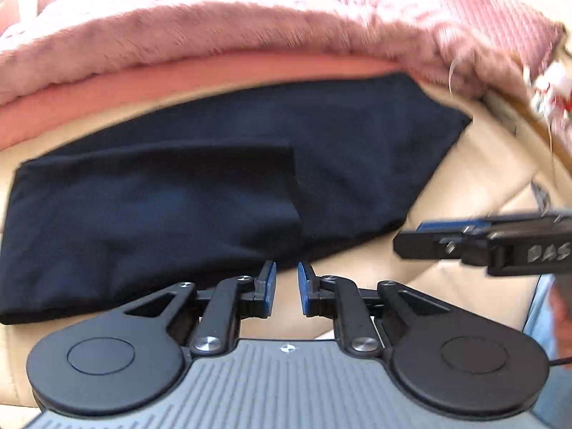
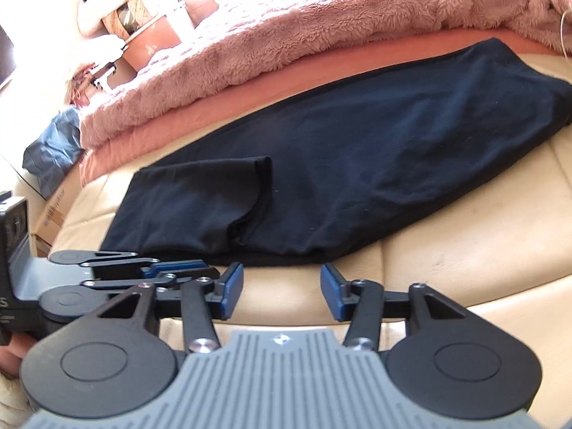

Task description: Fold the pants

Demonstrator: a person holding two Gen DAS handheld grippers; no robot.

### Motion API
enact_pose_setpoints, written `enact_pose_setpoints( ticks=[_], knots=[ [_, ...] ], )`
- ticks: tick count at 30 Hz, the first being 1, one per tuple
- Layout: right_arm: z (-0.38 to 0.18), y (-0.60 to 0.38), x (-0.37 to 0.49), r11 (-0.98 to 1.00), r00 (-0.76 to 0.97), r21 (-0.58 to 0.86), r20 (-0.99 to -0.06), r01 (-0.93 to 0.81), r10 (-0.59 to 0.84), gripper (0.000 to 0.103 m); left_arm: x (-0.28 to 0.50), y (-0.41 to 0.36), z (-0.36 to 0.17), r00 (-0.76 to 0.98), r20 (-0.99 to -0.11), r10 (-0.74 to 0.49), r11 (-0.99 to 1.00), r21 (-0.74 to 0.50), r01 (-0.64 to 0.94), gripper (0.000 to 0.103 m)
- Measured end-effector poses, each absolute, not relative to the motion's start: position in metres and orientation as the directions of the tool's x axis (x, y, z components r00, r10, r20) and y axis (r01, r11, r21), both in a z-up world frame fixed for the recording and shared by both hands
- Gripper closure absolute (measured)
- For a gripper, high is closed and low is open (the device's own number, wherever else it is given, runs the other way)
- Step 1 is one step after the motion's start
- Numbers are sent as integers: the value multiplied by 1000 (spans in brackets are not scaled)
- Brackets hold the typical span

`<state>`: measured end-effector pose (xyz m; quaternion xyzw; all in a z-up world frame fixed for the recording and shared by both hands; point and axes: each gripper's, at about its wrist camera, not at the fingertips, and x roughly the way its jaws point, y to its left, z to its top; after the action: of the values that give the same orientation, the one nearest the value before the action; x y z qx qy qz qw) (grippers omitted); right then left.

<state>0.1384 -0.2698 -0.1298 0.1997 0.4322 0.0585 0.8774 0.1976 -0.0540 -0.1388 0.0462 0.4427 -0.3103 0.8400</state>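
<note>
Dark navy pants (image 1: pixel 186 193) lie flat on a beige cushioned seat (image 1: pixel 464 178), with one end folded back over the rest; they also show in the right wrist view (image 2: pixel 357 164). My left gripper (image 1: pixel 286 275) is just in front of the pants' near edge, its jaws a little apart and empty. My right gripper (image 2: pixel 282 279) is open and empty, also just short of the near edge. The right gripper shows at the right of the left wrist view (image 1: pixel 422 232). The left gripper shows at the left of the right wrist view (image 2: pixel 211 270).
A fluffy pink blanket (image 2: pixel 286 35) over a salmon sheet (image 2: pixel 250 96) lies behind the pants. Boxes and a pot (image 2: pixel 150 35) stand at the far left, with a blue bag (image 2: pixel 53 146) and a cardboard box (image 2: pixel 50 218) below them.
</note>
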Motion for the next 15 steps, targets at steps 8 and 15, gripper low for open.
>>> enact_pose_setpoints(
  ticks=[8, 15],
  knots=[
    [-125, -252, 177, 925, 649, 379, -706, 10, 282, 66, 227, -3, -122, 575, -736, -357, 903, -115, 413, 83],
    [-139, -246, 230, 935, 655, 353, -701, -27, 283, 57, 255, 37, -131, 603, -746, -281, 951, -131, 281, 83]
  ],
)
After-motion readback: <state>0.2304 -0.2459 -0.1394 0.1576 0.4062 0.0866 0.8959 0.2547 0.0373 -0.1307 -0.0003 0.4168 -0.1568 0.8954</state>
